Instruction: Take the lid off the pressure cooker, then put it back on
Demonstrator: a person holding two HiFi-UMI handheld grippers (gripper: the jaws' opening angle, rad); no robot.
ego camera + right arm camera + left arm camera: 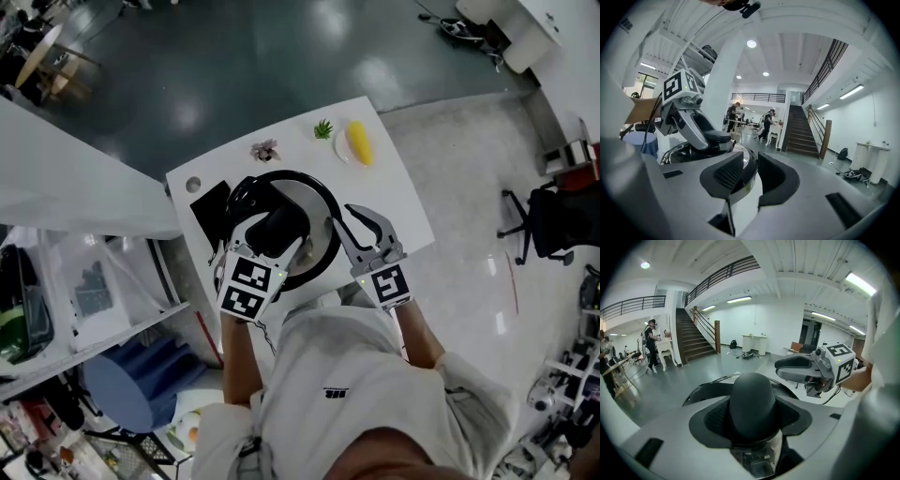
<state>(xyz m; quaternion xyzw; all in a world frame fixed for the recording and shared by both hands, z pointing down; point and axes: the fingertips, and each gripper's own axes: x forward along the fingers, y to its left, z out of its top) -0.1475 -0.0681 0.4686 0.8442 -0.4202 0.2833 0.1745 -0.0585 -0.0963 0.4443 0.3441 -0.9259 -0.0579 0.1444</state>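
Note:
The pressure cooker [314,253] stands at the near middle of the white table [403,202]. Its steel lid [305,199] has a black rim and a black domed handle [752,404]. My left gripper [272,230] is shut on that handle, which fills the space between the pads [752,416]. My right gripper [367,217] is at the cooker's right side with its jaws open. The lid's shiny edge [749,166] lies between its pads [752,176], and the right pad stands clear of it. Whether the lid has left the pot is hidden.
At the table's far edge are a yellow piece of food on a small plate [359,142], a tiny green plant [323,129] and a small pale ornament [265,149]. A black flat item [211,208] lies left of the cooker. Shelves and a blue stool [122,384] stand to the left.

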